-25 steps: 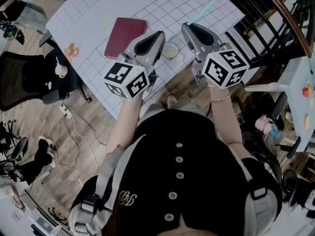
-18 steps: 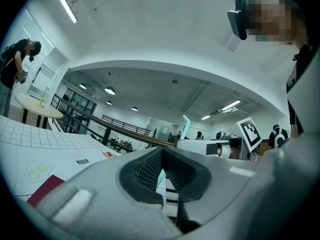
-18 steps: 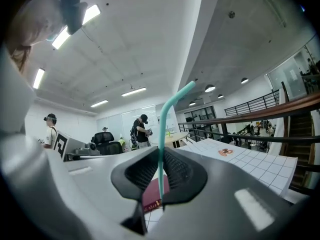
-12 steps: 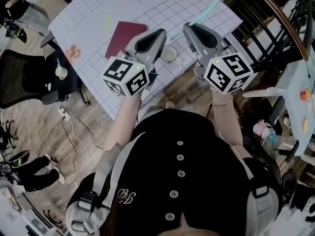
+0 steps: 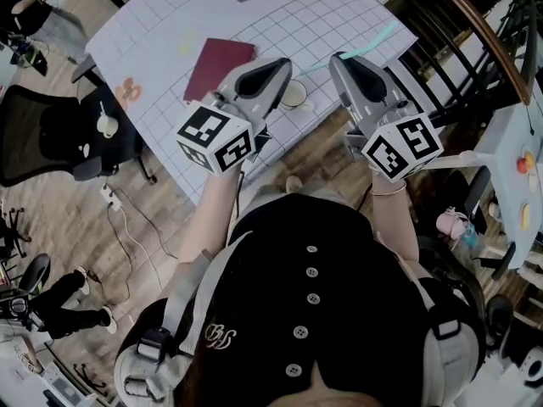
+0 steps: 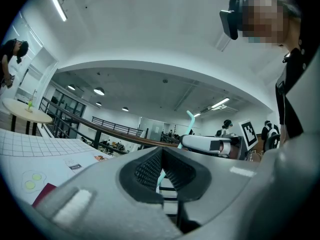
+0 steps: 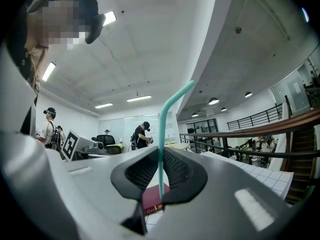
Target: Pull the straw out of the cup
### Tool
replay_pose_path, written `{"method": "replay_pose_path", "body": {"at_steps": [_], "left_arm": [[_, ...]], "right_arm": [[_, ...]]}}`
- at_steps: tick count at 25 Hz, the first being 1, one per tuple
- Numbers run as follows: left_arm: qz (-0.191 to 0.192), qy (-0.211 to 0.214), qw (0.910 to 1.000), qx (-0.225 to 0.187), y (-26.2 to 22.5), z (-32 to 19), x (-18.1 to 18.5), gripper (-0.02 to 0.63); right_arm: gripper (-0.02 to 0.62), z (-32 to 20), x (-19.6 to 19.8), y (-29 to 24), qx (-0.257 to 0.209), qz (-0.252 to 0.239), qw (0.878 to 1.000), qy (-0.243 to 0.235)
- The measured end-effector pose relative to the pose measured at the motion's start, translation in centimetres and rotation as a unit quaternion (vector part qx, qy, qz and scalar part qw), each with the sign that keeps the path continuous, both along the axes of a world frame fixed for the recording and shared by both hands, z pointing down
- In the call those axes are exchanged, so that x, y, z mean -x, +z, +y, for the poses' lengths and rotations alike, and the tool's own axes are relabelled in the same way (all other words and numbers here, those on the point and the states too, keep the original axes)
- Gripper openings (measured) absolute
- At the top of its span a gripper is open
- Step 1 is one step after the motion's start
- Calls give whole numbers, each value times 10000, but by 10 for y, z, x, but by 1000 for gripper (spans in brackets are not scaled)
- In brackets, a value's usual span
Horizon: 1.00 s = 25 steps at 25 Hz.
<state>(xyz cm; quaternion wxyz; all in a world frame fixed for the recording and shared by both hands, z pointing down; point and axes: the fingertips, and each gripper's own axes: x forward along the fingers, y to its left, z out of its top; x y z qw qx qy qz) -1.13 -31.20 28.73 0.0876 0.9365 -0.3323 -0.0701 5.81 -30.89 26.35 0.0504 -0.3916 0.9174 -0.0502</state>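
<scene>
Found right gripper clamped on teal straw, bent top leaning toward 2 o'clock in its own view. Logged left gripper pads together, nothing between. Spotted cup on gridded table, at 8 o'clock from right gripper's tip, straw clear of it.

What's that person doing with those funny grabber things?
A person holds a gripper in each hand over a gridded table. The right gripper is pinching a teal bendy straw, whose lower end hangs free, clear of the white cup. The left gripper sits next to the cup, holding nothing.
</scene>
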Motion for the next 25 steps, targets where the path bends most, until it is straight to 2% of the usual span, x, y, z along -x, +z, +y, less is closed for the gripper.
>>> {"method": "replay_pose_path", "body": {"at_steps": [7, 25], "left_arm": [[-140, 343, 9993, 80, 6, 12, -12, -3], [-196, 273, 9994, 110, 8, 6, -10, -3]], "right_arm": [[31, 8, -1, -3, -170, 96, 9998, 83], [31, 6, 2, 14, 66, 214, 9996, 184]]}}
